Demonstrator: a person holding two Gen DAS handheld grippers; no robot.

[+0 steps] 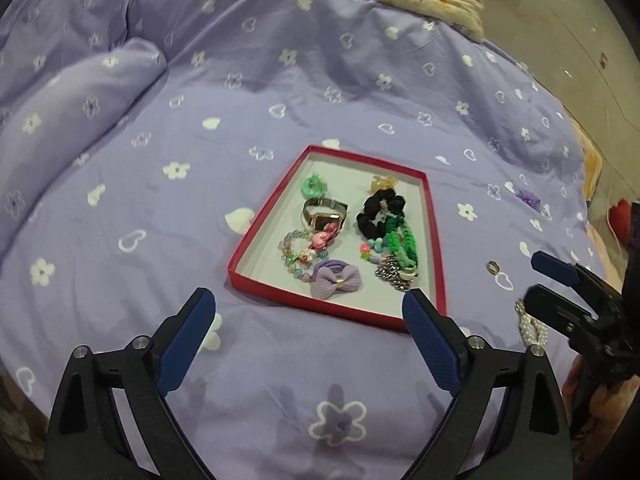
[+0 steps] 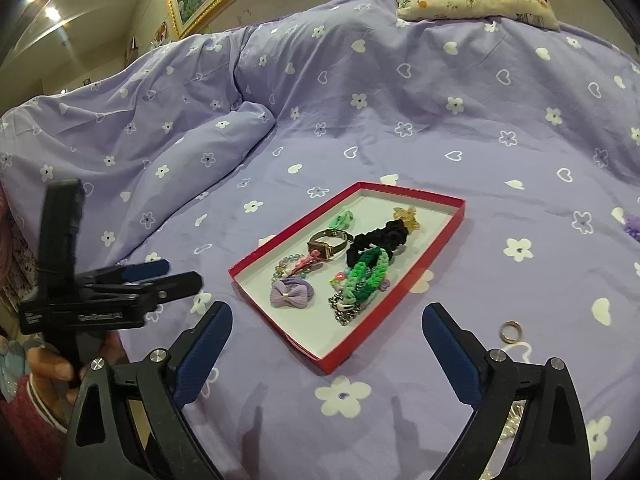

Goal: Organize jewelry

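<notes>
A red tray [image 1: 436,240] lies on the purple bedspread [image 1: 280,80], just ahead of both grippers. Inside it, on the white floor, the far row holds a mint hair tie [image 1: 314,185] and an amber clip [image 1: 382,183]. Nearer come a watch [image 1: 324,214] and a black scrunchie [image 1: 380,210]. Then a bead bracelet [image 1: 298,254] with a pink charm, and green braided bands [image 1: 400,250] over small coloured beads. Closest to the jaws sit a lilac bow [image 1: 335,282] and a silver chain [image 1: 394,278].

The left gripper [image 1: 310,330] stands wide open with nothing between its pads; the tray's near edge lies between and just beyond its fingertips. The right gripper [image 2: 326,344] is likewise spread wide and empty, the tray's near corner between its tips.

Outside the tray, a ring [image 2: 510,330] lies on the bedspread just beyond the right gripper's right finger. A pearl strand [image 1: 530,330] lies partly hidden behind the right gripper in the left view. A purple flower piece [image 1: 528,199] rests well off to the right.
</notes>
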